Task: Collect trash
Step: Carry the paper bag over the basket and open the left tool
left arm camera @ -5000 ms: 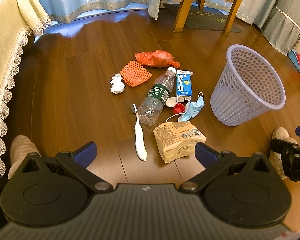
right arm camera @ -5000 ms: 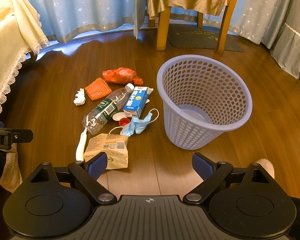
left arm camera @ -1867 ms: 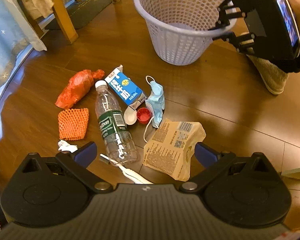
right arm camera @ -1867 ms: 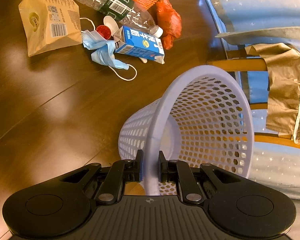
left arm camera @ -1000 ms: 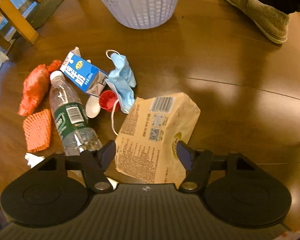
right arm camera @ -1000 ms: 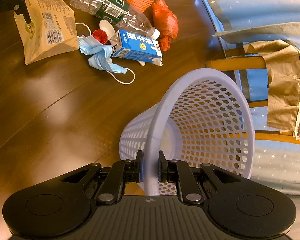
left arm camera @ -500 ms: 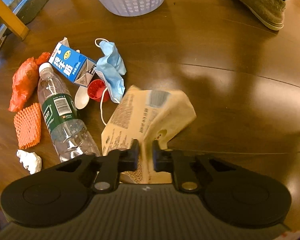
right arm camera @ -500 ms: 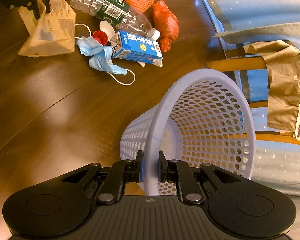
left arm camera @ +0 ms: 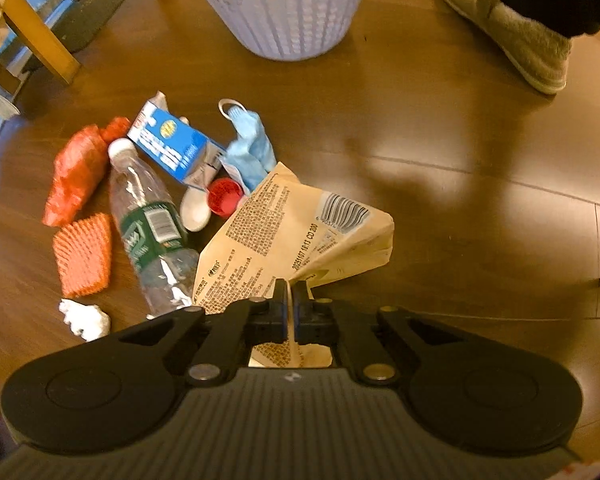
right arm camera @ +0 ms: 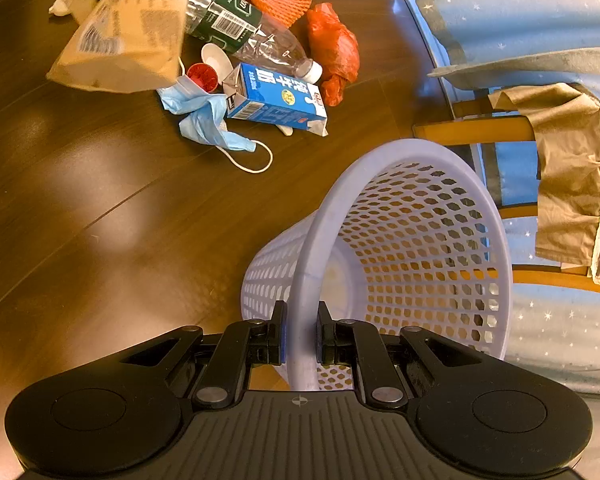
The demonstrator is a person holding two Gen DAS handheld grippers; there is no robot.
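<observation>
left hand-held gripper (left arm camera: 290, 294): clenched on the near edge of the paper bag (left arm camera: 296, 236); jaws have just been closing, bag edge pinched between them.
paper bag: seen crumpled and tilted up in the left wrist view, barcode side facing the camera; far end over the red cap (left arm camera: 225, 197). In the right wrist view the bag (right arm camera: 124, 36) is blurred at top left, in front of part of the bottle.
right hand-held gripper (right arm camera: 301, 338): clamped on the rim of the basket (right arm camera: 384, 152); one finger outside the wall, one inside.
basket: only its lower wall (left arm camera: 296, 16) is seen from the left wrist, at the top edge beyond the trash; its open mouth and bare bottom are seen only from the right wrist.
trash on floor (left arm camera: 440, 128): plastic bottle (left arm camera: 148, 224), blue carton (left arm camera: 172, 148), face mask (left arm camera: 252, 148), white spoon (left arm camera: 194, 212), red bag (left arm camera: 76, 172), orange foam net (left arm camera: 84, 256), crumpled tissue (left arm camera: 84, 316); all clustered left of the bag in the left wrist view.
left wrist only: slipper (left arm camera: 512, 40) and dark trouser leg at top right.
right wrist only: chair (right arm camera: 496, 132) with cloth draped over it, starred blue curtain (right arm camera: 540, 8) behind the basket.
bag vs basket: well apart; rest of the trash lies between them.
</observation>
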